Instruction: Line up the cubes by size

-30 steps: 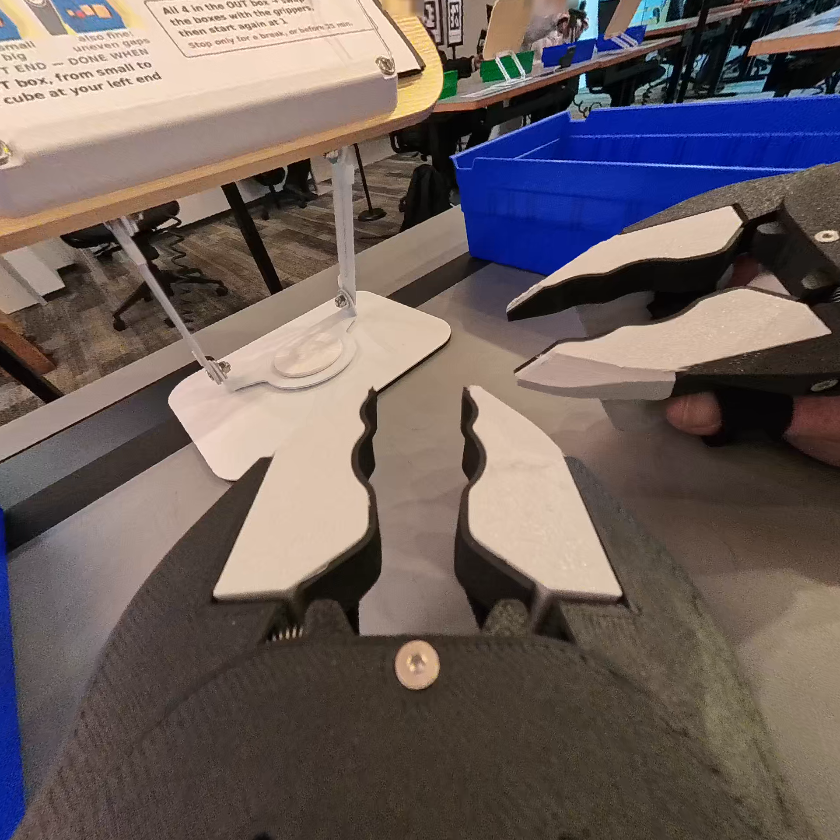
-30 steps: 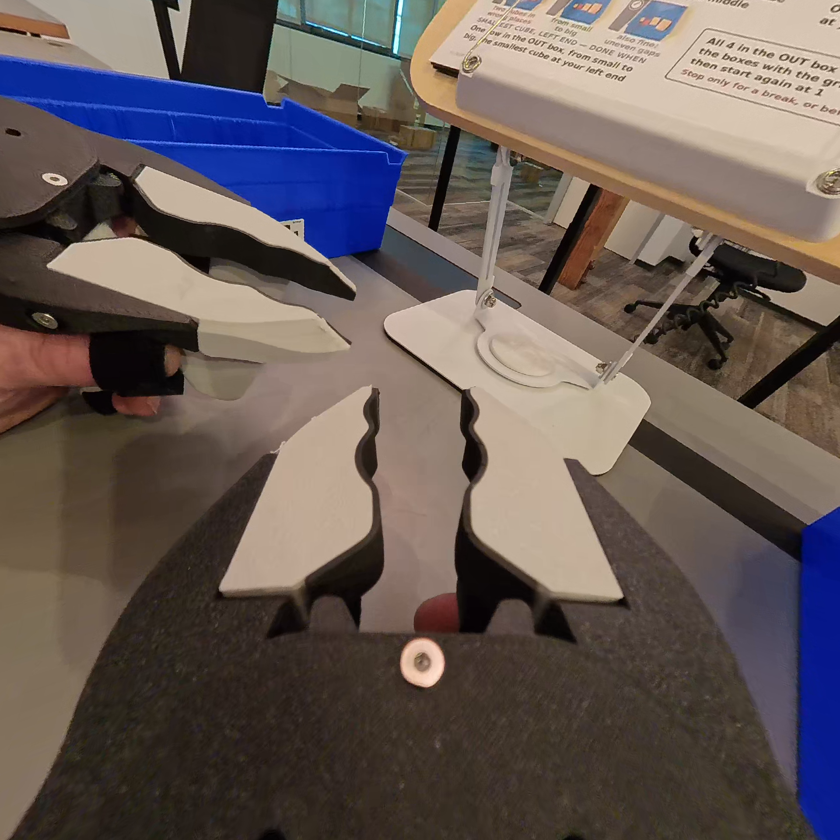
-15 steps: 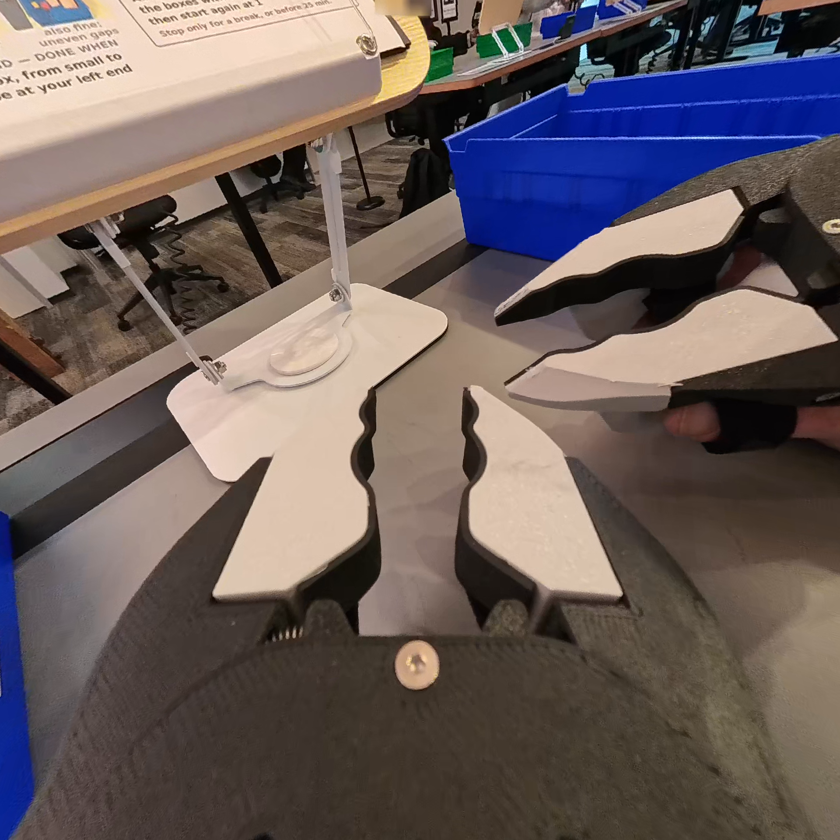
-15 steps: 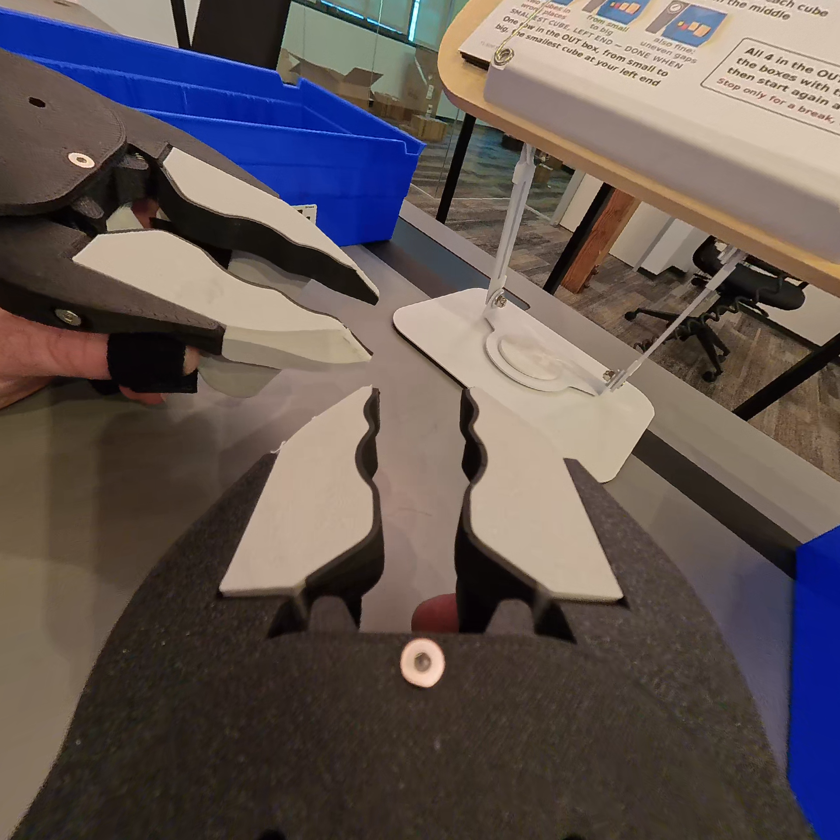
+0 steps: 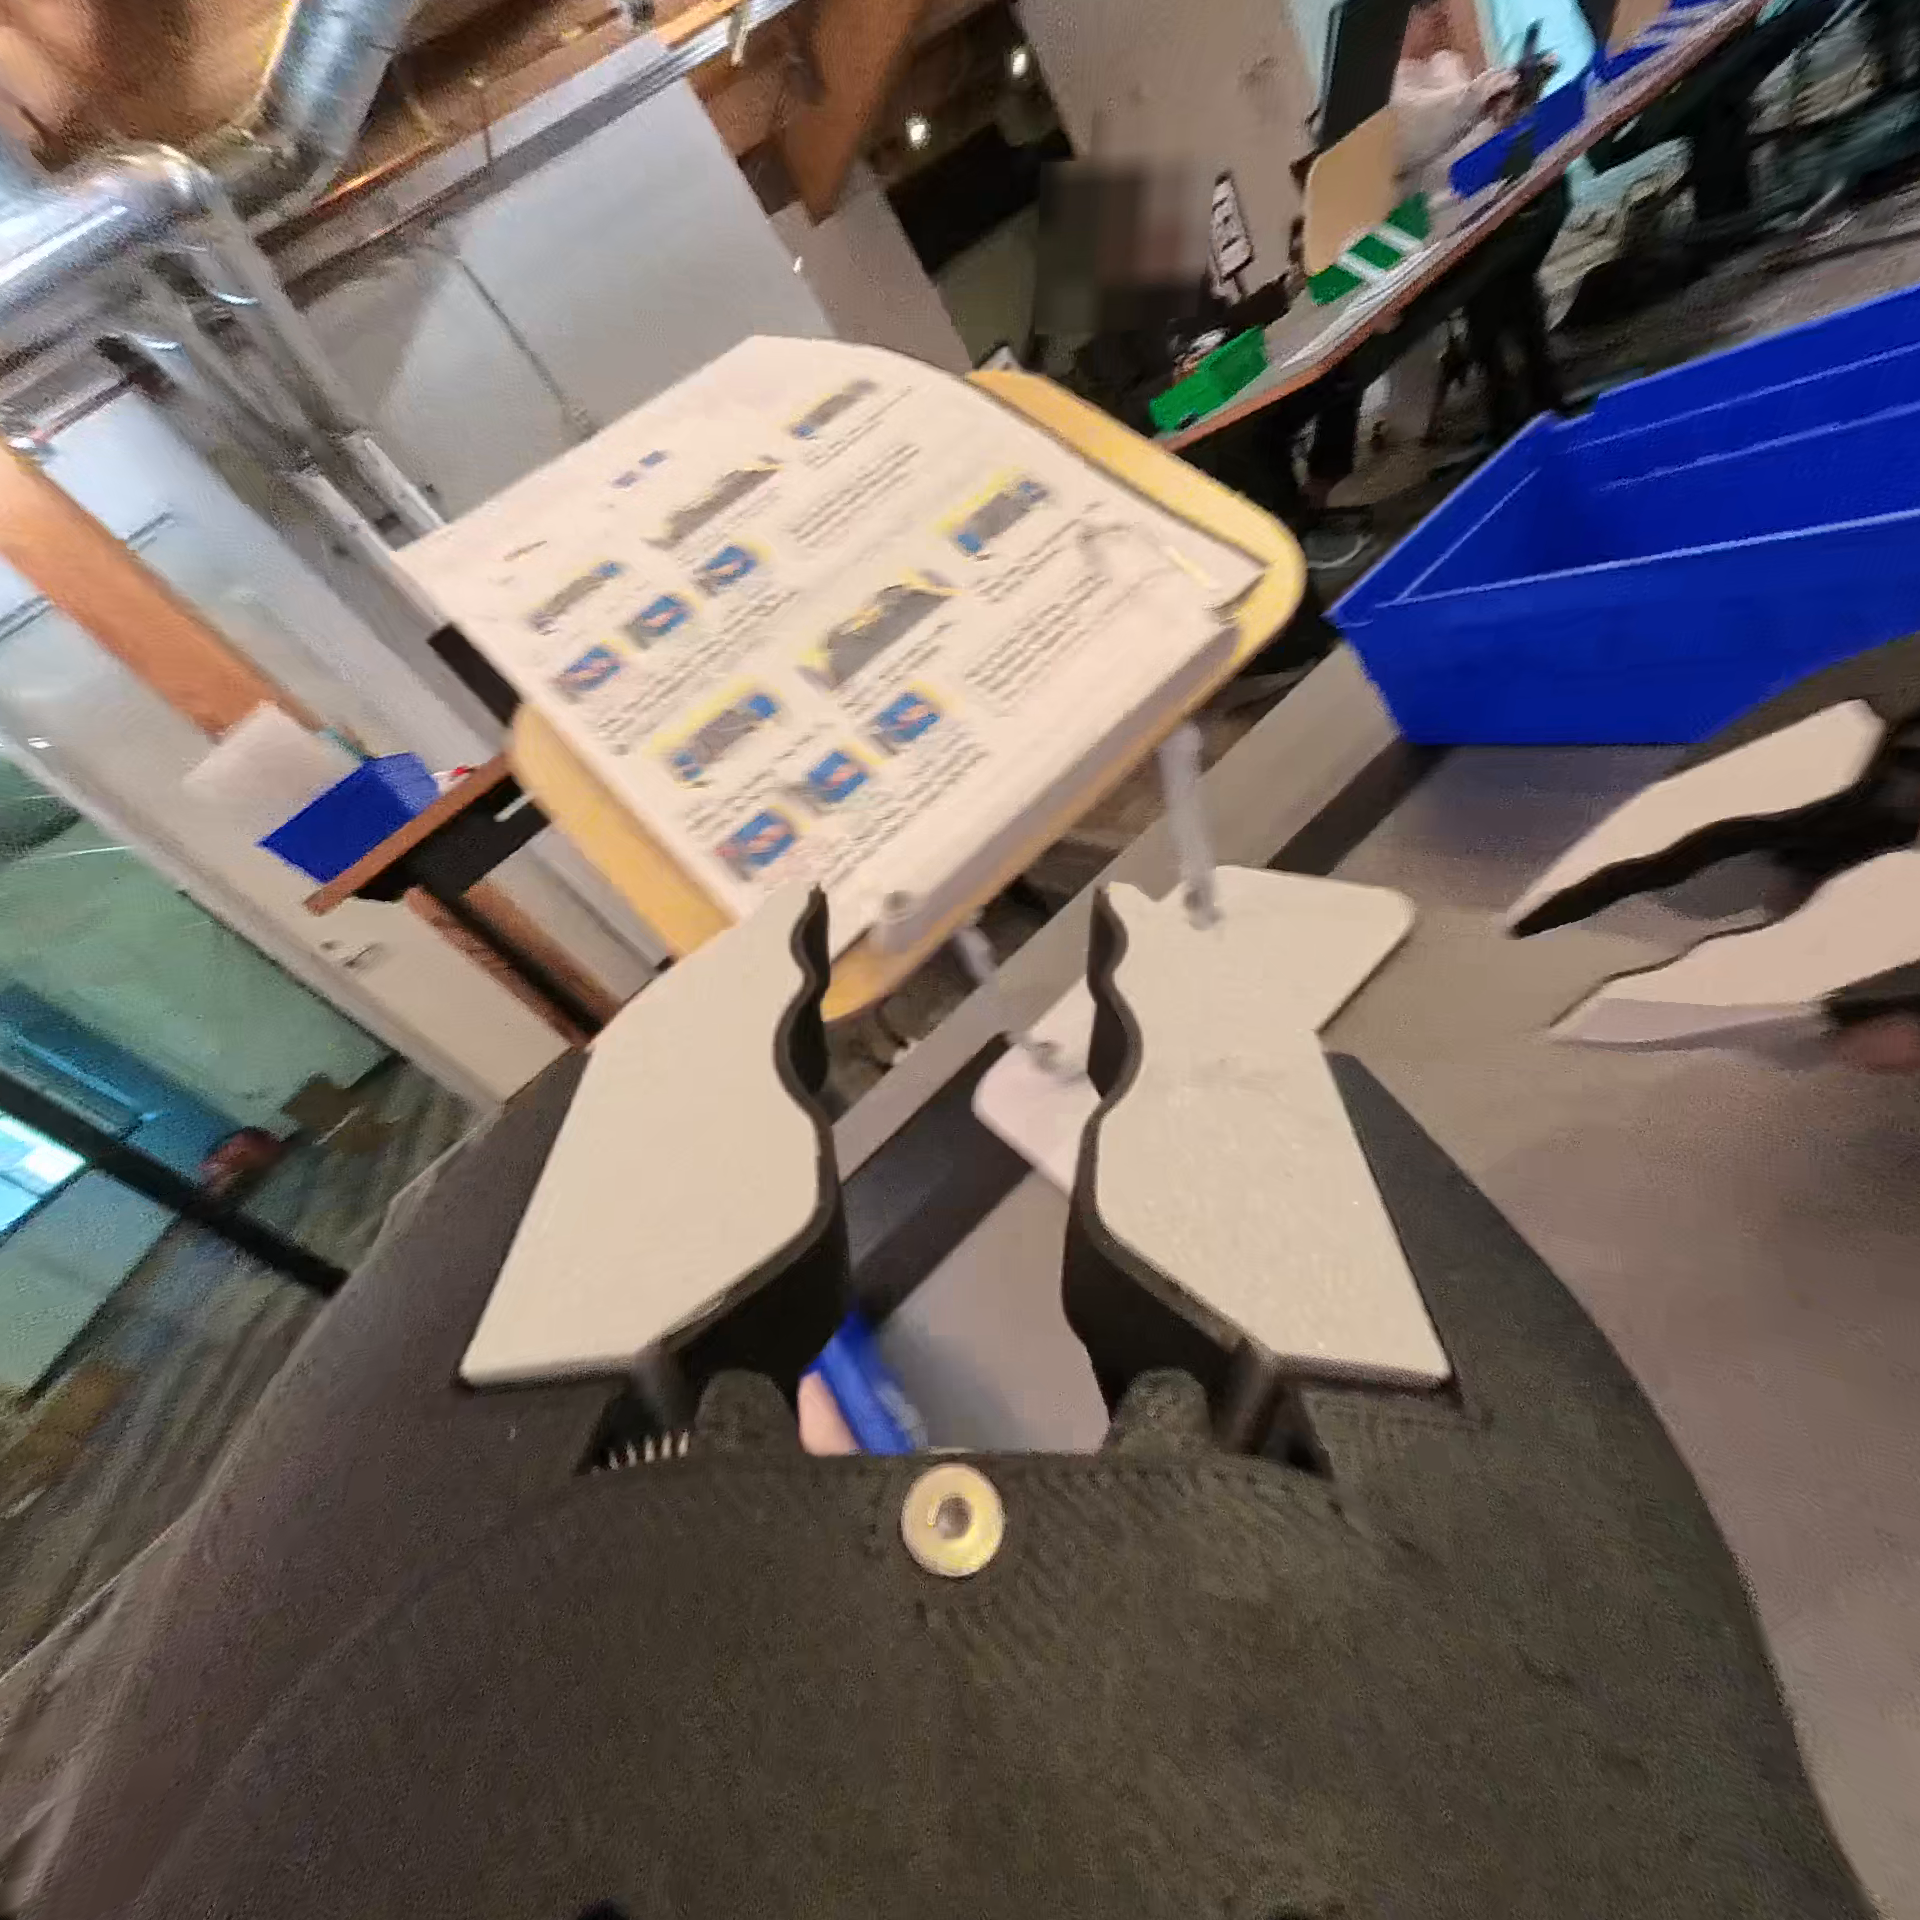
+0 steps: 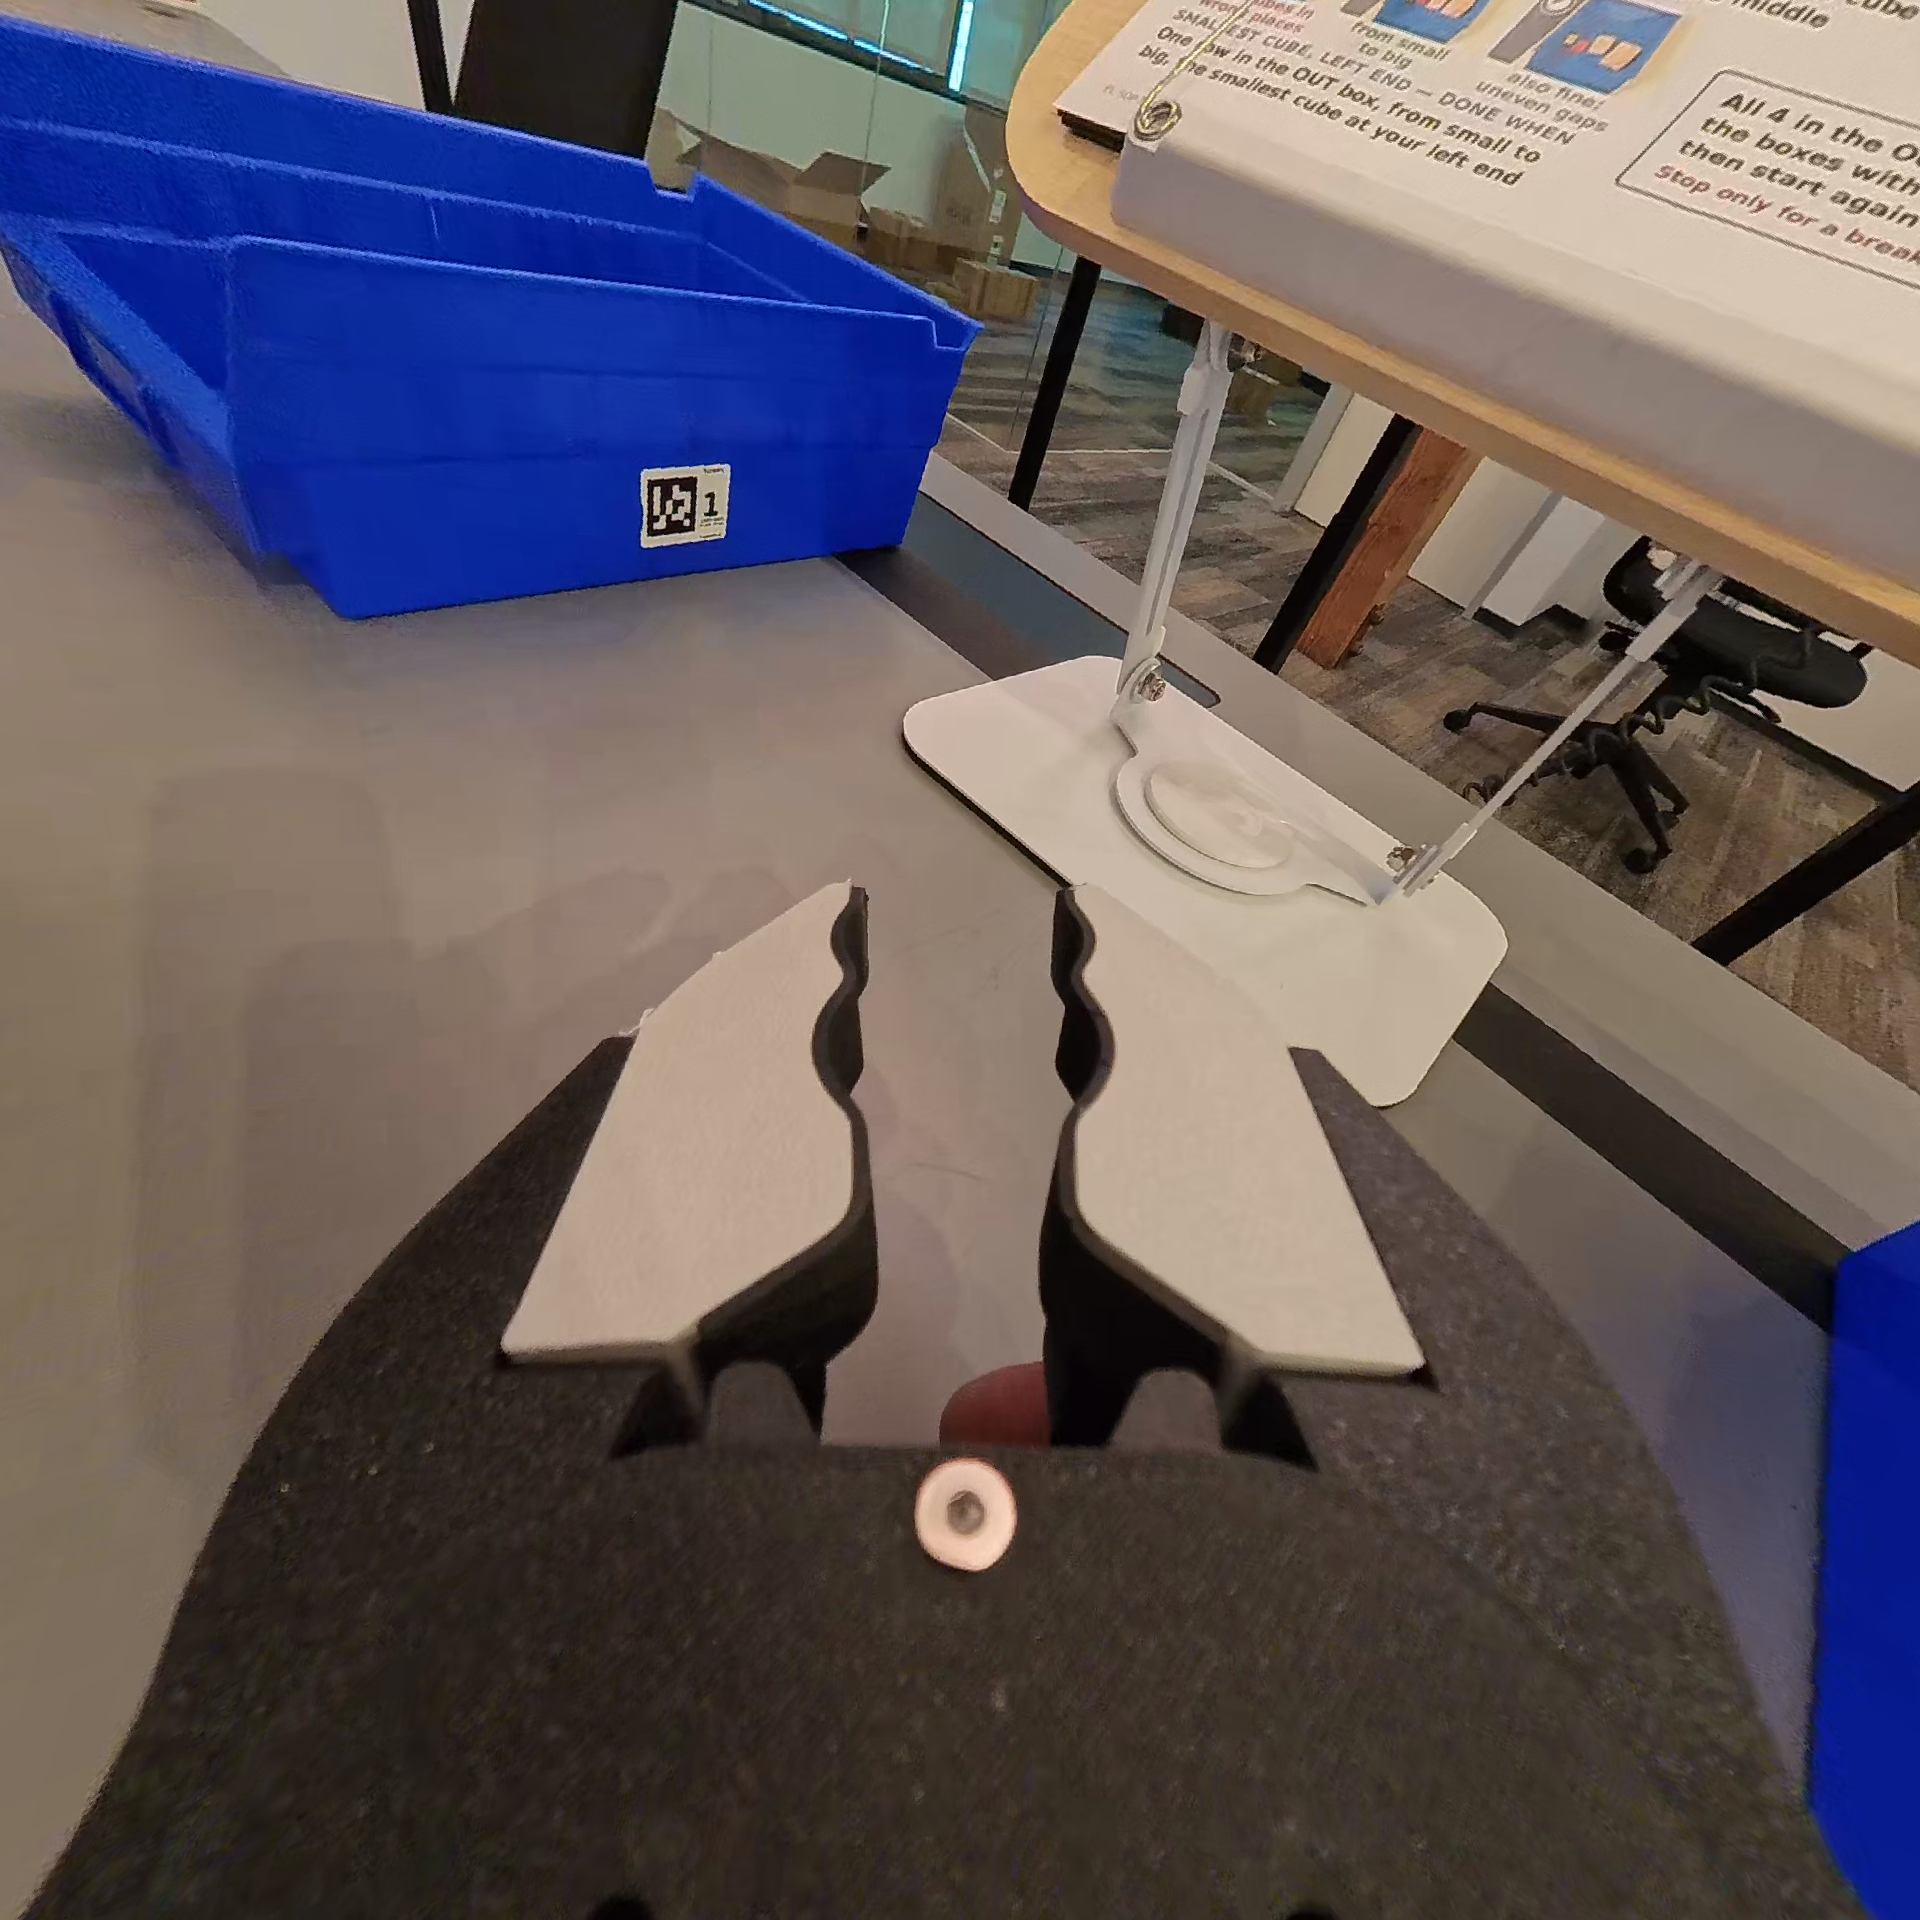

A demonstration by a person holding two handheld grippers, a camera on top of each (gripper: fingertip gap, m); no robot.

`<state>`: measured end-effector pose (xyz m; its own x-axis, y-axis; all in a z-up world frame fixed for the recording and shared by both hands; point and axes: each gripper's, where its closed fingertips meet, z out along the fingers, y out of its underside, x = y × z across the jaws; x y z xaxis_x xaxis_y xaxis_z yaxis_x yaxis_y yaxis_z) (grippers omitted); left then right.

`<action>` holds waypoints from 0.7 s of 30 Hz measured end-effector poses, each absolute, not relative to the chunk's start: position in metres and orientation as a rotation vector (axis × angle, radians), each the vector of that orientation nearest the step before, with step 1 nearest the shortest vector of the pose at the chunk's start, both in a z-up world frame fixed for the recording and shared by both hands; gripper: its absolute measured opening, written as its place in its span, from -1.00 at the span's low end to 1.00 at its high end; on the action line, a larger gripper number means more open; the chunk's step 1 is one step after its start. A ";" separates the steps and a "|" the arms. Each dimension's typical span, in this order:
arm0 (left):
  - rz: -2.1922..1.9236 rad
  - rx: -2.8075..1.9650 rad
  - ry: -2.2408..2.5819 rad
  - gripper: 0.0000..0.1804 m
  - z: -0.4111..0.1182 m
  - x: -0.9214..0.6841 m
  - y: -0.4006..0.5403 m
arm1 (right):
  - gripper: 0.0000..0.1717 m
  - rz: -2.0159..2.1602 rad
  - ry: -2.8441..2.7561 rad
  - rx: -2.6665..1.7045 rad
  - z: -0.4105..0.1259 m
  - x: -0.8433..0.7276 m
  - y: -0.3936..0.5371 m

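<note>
No cube shows in either view. My left gripper is open with nothing between its fingers; it is raised and tilted above the grey table, and its view is blurred. My right gripper is open with nothing between its fingers, low over the grey table. It also shows at the right edge of the left wrist view, its fingers apart. The left gripper does not show in the right wrist view.
A blue bin with a small tag stands at the far left of the table; a second blue bin stands at the far right, its edge also in the right wrist view. An instruction sheet on a tilted board rests on a white stand base. Left tips to right tips: about 20 cm.
My left gripper has lifted and swung to the left, away from the right gripper, and its jaws have opened wider. It has left the right wrist view. The right gripper has barely moved.
</note>
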<state>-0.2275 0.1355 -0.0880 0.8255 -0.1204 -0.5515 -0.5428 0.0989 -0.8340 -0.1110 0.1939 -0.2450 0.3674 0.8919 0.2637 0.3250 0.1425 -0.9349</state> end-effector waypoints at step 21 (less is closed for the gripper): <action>0.314 -2.373 1.198 -0.05 -0.266 -0.427 0.189 | -0.61 0.584 -1.236 -1.434 -0.251 -0.115 0.191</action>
